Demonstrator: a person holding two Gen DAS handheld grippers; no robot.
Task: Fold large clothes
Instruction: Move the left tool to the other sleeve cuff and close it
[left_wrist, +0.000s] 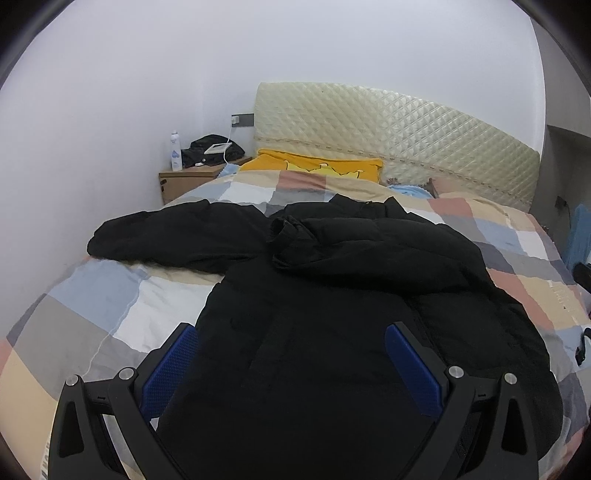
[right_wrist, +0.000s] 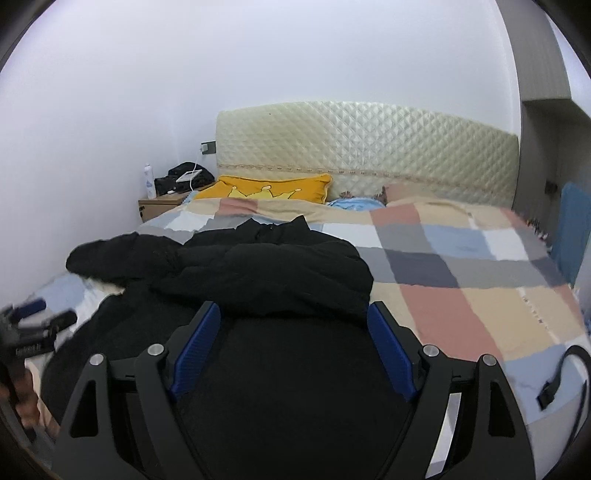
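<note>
Black puffer jacket (left_wrist: 332, 314) spread on checked quilt (left_wrist: 122, 306), one sleeve (left_wrist: 373, 251) folded across chest, other sleeve (left_wrist: 166, 236) still out sideways

Risk: slick padding, folded sleeve likely to slide back when body gets lifted

Count: one jacket, two sleeves, one yellow pillow (left_wrist: 314, 166)

Left gripper (left_wrist: 291, 350) wide, empty; right gripper (right_wrist: 293, 343) wide, empty, over jacket

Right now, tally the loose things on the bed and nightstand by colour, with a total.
Black: 2, the jacket on the bed and a bundle on the nightstand
Yellow: 1, the pillow
White: 2, the bottle and a flat device
Light blue: 1, a cloth by the headboard
Total: 6
</note>
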